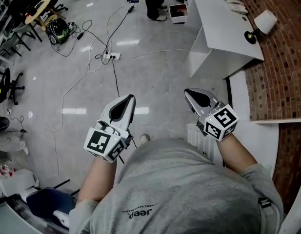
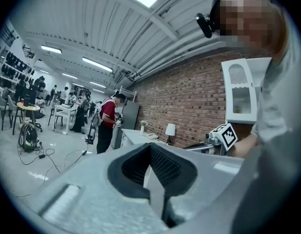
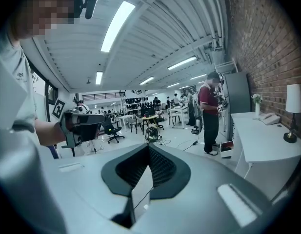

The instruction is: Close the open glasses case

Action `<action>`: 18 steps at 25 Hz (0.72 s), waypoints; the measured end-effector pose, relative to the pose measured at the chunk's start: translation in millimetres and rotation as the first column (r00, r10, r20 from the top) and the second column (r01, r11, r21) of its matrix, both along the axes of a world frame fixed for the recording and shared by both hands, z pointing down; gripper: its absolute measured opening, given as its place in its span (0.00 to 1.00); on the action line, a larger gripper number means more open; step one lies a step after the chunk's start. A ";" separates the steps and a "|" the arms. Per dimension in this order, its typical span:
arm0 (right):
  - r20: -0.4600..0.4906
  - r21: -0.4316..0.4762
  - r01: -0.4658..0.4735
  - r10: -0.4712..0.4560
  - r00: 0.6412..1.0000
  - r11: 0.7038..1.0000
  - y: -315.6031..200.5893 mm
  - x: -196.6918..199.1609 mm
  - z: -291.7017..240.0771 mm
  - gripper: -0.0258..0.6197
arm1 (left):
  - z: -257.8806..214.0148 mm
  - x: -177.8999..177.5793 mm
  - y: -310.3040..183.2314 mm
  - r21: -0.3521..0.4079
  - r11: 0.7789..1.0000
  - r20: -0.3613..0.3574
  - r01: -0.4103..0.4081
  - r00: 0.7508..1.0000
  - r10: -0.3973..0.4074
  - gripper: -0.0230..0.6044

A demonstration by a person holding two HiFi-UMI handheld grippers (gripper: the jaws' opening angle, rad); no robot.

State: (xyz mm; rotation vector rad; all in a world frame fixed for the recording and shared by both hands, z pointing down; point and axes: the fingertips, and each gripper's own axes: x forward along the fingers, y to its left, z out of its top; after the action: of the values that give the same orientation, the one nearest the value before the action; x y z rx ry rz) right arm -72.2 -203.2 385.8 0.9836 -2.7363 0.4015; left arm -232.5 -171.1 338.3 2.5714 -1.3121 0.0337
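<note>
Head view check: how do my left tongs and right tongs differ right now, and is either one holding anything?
The left tongs hang over bare floor crossed by cables; the right tongs sit close to the white desk. The left tongs slant toward the picture's right and the right tongs toward its left, so their tips converge. The right tongs sit slightly higher in the picture. Shared: both are shut and empty; no glasses case is in view.

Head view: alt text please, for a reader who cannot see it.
Seen from above, a person in a grey shirt holds the left gripper and right gripper out over the floor, both shut and empty. Cables and a power strip lie there; a white desk with a lamp stands by the brick wall. No glasses case shows.
</note>
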 end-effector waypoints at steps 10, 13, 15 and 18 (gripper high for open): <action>-0.006 -0.010 -0.022 0.022 1.000 1.000 -0.9 12.8 1.6 0.05 | -1.2 15.7 -7.8 -0.003 0.999 -0.006 -0.032 0.999 0.032 0.03; -0.001 -0.009 -0.028 0.028 1.000 1.000 -2.1 16.1 0.1 0.05 | 0.0 18.9 -8.3 -0.005 0.999 -0.001 -0.041 0.999 0.041 0.03; -0.003 -0.008 -0.033 0.033 0.999 0.999 -3.6 18.1 -0.3 0.05 | 0.4 21.1 -9.0 -0.006 0.999 0.001 -0.048 0.999 0.048 0.03; -0.007 -0.001 -0.036 0.036 0.999 0.999 -3.8 19.5 -2.0 0.05 | 2.1 22.9 -8.6 -0.008 0.998 0.009 -0.057 0.998 0.058 0.03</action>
State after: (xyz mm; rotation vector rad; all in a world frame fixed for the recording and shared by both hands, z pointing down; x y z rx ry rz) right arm -52.6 -207.0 383.8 1.0336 -2.7154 0.4044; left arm -209.6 -179.8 340.4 2.6050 -1.2385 0.0613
